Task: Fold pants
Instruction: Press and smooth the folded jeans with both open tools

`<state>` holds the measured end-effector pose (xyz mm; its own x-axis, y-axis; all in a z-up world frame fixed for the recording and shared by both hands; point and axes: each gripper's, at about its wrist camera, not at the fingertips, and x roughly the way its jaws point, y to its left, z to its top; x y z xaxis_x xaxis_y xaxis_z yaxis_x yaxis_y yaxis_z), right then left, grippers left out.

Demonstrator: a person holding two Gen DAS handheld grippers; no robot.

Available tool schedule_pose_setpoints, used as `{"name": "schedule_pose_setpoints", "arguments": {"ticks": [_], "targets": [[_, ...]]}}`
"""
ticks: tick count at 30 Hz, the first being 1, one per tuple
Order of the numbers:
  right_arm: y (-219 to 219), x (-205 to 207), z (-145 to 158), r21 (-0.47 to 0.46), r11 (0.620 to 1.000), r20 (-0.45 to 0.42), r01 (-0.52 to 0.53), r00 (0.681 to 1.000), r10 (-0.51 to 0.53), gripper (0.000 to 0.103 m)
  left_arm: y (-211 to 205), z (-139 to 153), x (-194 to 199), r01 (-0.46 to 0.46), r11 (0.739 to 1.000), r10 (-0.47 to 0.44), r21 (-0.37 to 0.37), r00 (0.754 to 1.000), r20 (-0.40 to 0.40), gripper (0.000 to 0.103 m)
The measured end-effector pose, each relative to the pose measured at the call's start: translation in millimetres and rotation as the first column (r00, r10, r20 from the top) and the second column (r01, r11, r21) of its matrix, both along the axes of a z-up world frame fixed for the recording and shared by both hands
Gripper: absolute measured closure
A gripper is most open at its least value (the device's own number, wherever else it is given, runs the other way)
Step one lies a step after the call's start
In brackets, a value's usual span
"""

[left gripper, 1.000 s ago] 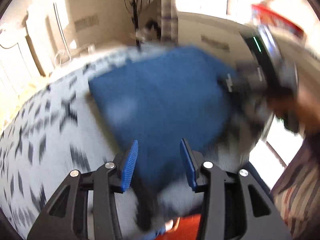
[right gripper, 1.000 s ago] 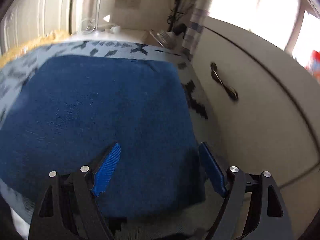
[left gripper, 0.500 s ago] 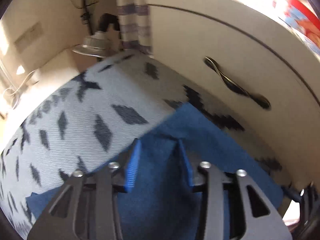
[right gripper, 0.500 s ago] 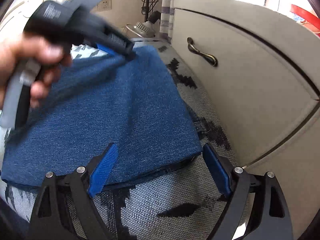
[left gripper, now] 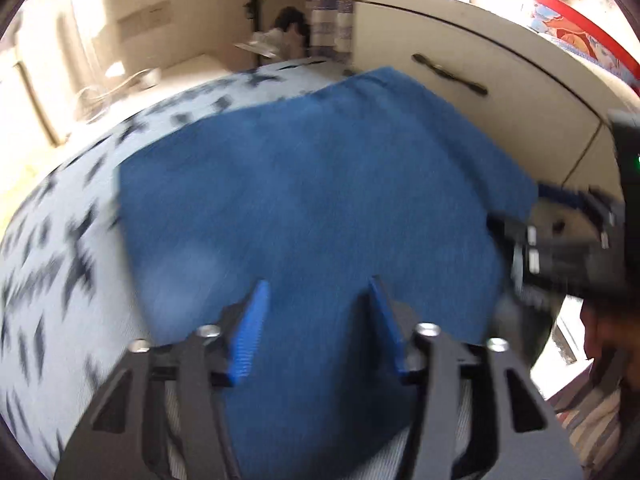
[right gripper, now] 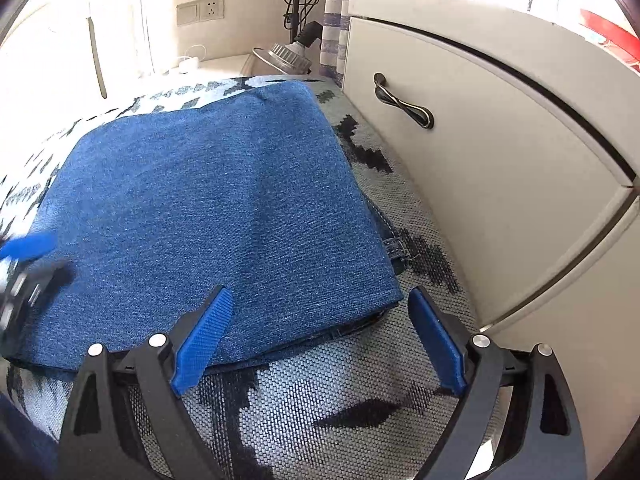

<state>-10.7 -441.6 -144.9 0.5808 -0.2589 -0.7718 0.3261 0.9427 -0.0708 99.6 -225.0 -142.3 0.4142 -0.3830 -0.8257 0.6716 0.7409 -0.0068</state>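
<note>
Jaws: both grippers are standing spread with nothing between their blue pads; the right gripper (right gripper: 316, 336) is gaping wider than the left gripper (left gripper: 318, 320).
Pants: the blue denim pants (right gripper: 216, 204) are lying folded into a flat, roughly square stack on the patterned cover (right gripper: 352, 392), with a belt loop and seam peeking out at the stack's right edge.
Right gripper pose: it is hovering low over the stack's near right corner, one pad above the denim, the other above bare cover beside the corner.
Left gripper pose: it is hanging over the stack's near edge and pointing across the denim; this view is smeared, so I cannot tell whether the pads are touching the cloth. The right gripper is showing at this view's right edge, with a dark part of a hand (left gripper: 604, 328) below it.
Surroundings: a cream cabinet (right gripper: 500, 168) with a dark curved handle (right gripper: 404, 102) is running close along the right side of the cover, leaving only a narrow strip beside the pants. A metal lamp shade (right gripper: 286, 56), a stand with hanging cables and a striped curtain are crowding the far corner.
Writing: none is readable; a wall socket plate (right gripper: 200, 10) is showing blank, and a red printed item (left gripper: 580, 36) on the cabinet is too blurred to read.
</note>
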Motion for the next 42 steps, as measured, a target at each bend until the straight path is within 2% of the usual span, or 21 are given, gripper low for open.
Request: {"name": "schedule_pose_setpoints", "arguments": {"ticks": [4, 6, 7, 8, 11, 13, 15, 19, 23, 24, 25, 26, 33, 35, 37, 38, 39, 40, 41, 42], "targets": [[3.4, -0.5, 16.3, -0.008, 1.0, 0.033, 0.015, 0.999, -0.015, 0.017, 37.9, 7.3, -22.1, -0.099, 0.995, 0.099, -0.026, 0.995, -0.011, 0.04], [12.5, 2.2, 30.9, -0.001, 0.999, 0.093, -0.037, 0.995, 0.037, 0.017, 46.7, 18.9, -22.4, -0.16, 0.986, 0.161, -0.044, 0.987, 0.014, 0.028], [18.0, 5.5, 35.7, -0.007, 0.998, 0.108, -0.058, 0.992, 0.059, 0.017, 45.2, 22.3, -22.1, -0.172, 0.985, 0.173, -0.026, 0.984, 0.047, 0.02], [22.5, 10.5, 38.0, -0.008, 0.997, 0.111, -0.077, 0.991, 0.077, 0.017, 41.7, 27.9, -22.1, -0.184, 0.983, 0.184, -0.005, 0.979, 0.088, 0.018], [32.2, 30.7, 24.2, 0.006, 0.994, 0.049, -0.11, 0.993, 0.109, 0.017, 37.6, 33.3, -10.8, -0.208, 0.977, 0.21, -0.046, 0.977, 0.039, 0.006], [32.1, 37.9, 8.0, 0.025, 0.994, -0.007, -0.102, 0.995, 0.103, 0.017, 34.9, 32.2, -6.5, -0.218, 0.974, 0.221, -0.067, 0.974, 0.046, 0.006], [30.9, 31.3, 4.3, 0.047, 0.995, 0.023, -0.091, 0.996, 0.09, 0.017, 27.6, 28.8, -2.2, -0.204, 0.977, 0.207, -0.059, 0.977, 0.042, 0.004], [33.9, 26.9, 3.4, 0.04, 0.996, 0.023, -0.082, 0.996, 0.081, 0.017, 11.2, 16.7, 7.1, -0.159, 0.986, 0.16, -0.042, 0.987, 0.008, 0.003], [34.0, 25.1, 4.0, 0.06, 0.996, 0.019, -0.063, 0.998, 0.062, 0.017, 5.3, 9.0, 10.1, -0.17, 0.985, 0.17, -0.02, 0.985, 0.017, 0.004], [32.7, 26.5, 3.3, 0.064, 0.996, 0.019, -0.06, 0.998, 0.059, 0.017, 4.3, 6.5, 10.5, -0.171, 0.985, 0.171, -0.011, 0.985, 0.013, 0.007], [32.4, 27.3, 3.1, 0.063, 0.996, 0.019, -0.057, 0.998, 0.055, 0.017, 3.6, 3.8, 11.0, -0.173, 0.985, 0.173, 0.001, 0.985, 0.011, 0.016], [32.3, 28.9, 2.9, 0.061, 0.997, 0.018, -0.054, 0.998, 0.053, 0.017, 3.2, 0.3, 10.9, -0.171, 0.985, 0.171, 0.011, 0.985, 0.009, 0.019], [30.0, 33.4, 5.7, 0.077, 0.996, -0.005, -0.052, 0.999, 0.052, 0.017, 7.3, -10.4, 12.5, -0.156, 0.988, 0.156, 0.01, 0.988, -0.013, 0.02], [25.9, 31.8, 14.6, 0.106, 0.994, 0.042, -0.041, 0.998, 0.037, 0.017, 10.5, -11.8, 12.8, -0.153, 0.988, 0.153, -0.009, 0.988, -0.019, 0.02], [18.1, 28.8, 28.5, 0.154, 0.987, 0.156, -0.048, 0.988, 0.023, 0.017, 11.8, -12.4, 11.6, -0.144, 0.99, 0.144, -0.014, 0.99, -0.012, 0.021], [14.1, 30.1, 30.7, 0.165, 0.986, 0.172, -0.034, 0.985, 0.005, 0.017, 11.1, -11.9, 10.3, -0.133, 0.991, 0.133, -0.013, 0.991, -0.005, 0.022], [7.5, 35.3, 30.0, 0.18, 0.984, 0.182, -0.013, 0.983, -0.021, 0.017, 10.4, -10.9, 9.3, -0.12, 0.993, 0.12, -0.01, 0.993, -0.001, 0.027], [3.4, 41.1, 25.1, 0.186, 0.983, 0.167, 0.0, 0.986, -0.031, 0.018, 9.1, -7.9, 7.7, -0.104, 0.995, 0.104, -0.006, 0.995, 0.006, 0.042], [-3.2, 49.2, 13.2, 0.194, 0.981, 0.112, 0.025, 0.993, -0.048, 0.033, 7.6, 0.8, 6.0, -0.087, 0.996, 0.088, -0.013, 0.996, 0.025, 0.065], [-8.6, 51.6, 5.7, 0.21, 0.977, 0.087, 0.045, 0.994, -0.065, 0.043, 4.6, 12.4, 7.0, -0.062, 0.997, 0.064, -0.036, 0.997, 0.044, 0.069]]}}
